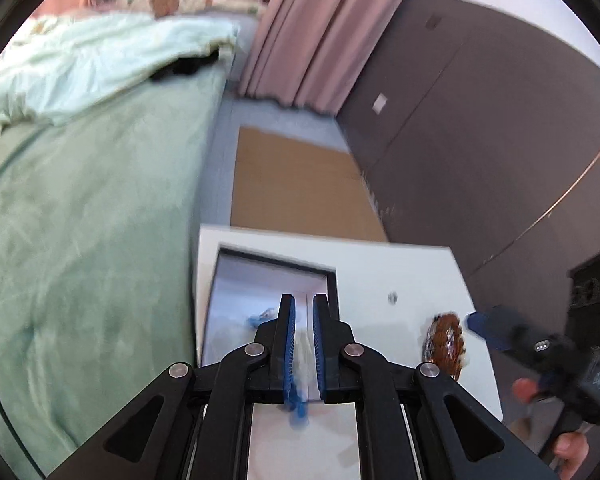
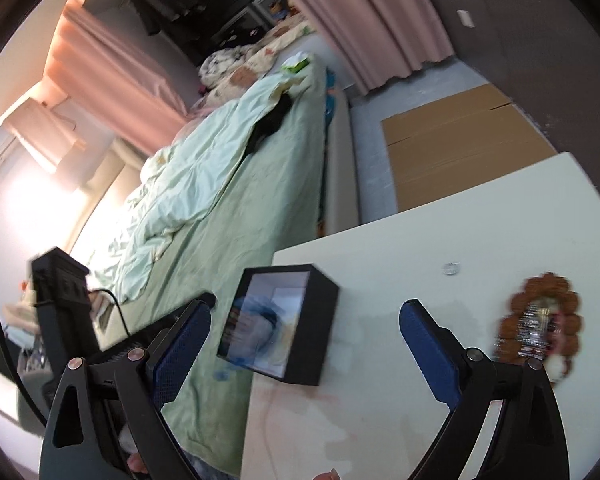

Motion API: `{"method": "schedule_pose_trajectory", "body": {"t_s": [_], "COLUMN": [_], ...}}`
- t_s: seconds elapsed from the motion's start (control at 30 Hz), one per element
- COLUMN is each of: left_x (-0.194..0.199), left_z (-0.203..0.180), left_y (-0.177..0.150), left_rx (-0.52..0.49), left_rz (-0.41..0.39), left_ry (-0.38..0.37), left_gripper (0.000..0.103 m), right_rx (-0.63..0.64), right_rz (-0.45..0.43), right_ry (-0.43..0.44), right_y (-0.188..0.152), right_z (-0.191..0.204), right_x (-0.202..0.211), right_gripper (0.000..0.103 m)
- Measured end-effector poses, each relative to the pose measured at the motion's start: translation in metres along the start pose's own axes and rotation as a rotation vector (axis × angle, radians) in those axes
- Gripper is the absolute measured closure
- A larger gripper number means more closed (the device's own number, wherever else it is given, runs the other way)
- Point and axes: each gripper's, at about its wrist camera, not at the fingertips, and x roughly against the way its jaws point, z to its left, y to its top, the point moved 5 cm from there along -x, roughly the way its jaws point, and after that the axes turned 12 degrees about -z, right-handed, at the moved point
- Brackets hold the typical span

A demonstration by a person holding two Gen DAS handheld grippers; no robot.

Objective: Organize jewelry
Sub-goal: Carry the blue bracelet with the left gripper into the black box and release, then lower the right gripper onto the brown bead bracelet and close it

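A black jewelry box with a pale lining [image 1: 268, 280] [image 2: 284, 320] stands on the white table [image 1: 380, 276] [image 2: 440, 240]. My left gripper [image 1: 303, 308] is over the box, its jaws nearly shut on a thin blue-and-white piece of jewelry [image 1: 298, 392] that hangs between the pads. More blue jewelry [image 2: 256, 316] lies blurred inside the box. A brown beaded bracelet in a clear wrapper [image 1: 446, 344] [image 2: 540, 320] lies on the table to the right. A small ring [image 1: 392, 297] [image 2: 450, 269] lies beyond it. My right gripper [image 2: 304, 320] is open and empty above the table.
A bed with green sheets [image 1: 80, 240] [image 2: 228, 200] runs along the table's left side. Flat cardboard [image 1: 296, 184] [image 2: 460, 148] lies on the floor behind the table. Pink curtains [image 1: 320, 20] and a dark wall [image 1: 480, 120] stand beyond.
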Motion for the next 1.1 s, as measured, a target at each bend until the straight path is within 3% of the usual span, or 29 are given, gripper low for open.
{"method": "schedule_pose_trajectory", "body": {"t_s": [0.13,0.17,0.2,0.23,0.27,0.53,0.7,0.87,1.1], "left_x": [-0.005,-0.004,-0.001,0.001,0.001,0.011,0.010,0.005,-0.010], "left_z": [0.002,-0.001,-0.005,-0.009,-0.012,-0.058,-0.070,-0.083,-0.106], "left_y": [-0.010,-0.010,-0.011,-0.012,-0.011,-0.017,-0.023,-0.027,-0.034], "left_rx": [-0.002,-0.010,-0.014,-0.014,-0.013,-0.082,-0.055,-0.071,-0.127], "left_rz": [0.028,0.024,0.017,0.011,0.004,-0.024,-0.020,-0.012,0.015], "left_ry": [0.052,0.051,0.038,0.025,0.015,-0.084,-0.130,-0.148,-0.173], "left_gripper": [0.091,0.077,0.046,0.028,0.003,0.001,0.000,0.000,0.000], "right_rx": [-0.025,-0.036,-0.046,-0.053,-0.058,-0.180,-0.176,-0.139,-0.112], "right_rz": [-0.029,-0.044,-0.059,-0.077,-0.096,-0.198,-0.244,-0.214,-0.150], "right_ry": [-0.041,-0.050,-0.066,-0.088,-0.115,-0.234,-0.289,-0.333,-0.323], "right_y": [0.007,0.010,0.013,0.015,0.017,0.017,0.014,0.010,0.015], "right_z": [-0.018,-0.023,-0.029,-0.035,-0.042,-0.089,-0.099,-0.110,-0.116], "right_x": [0.022,0.030,0.037,0.044,0.050,0.097,0.111,0.117,0.117], "right_gripper": [0.007,0.007,0.007,0.007,0.007,0.003,0.000,0.000,0.000]}}
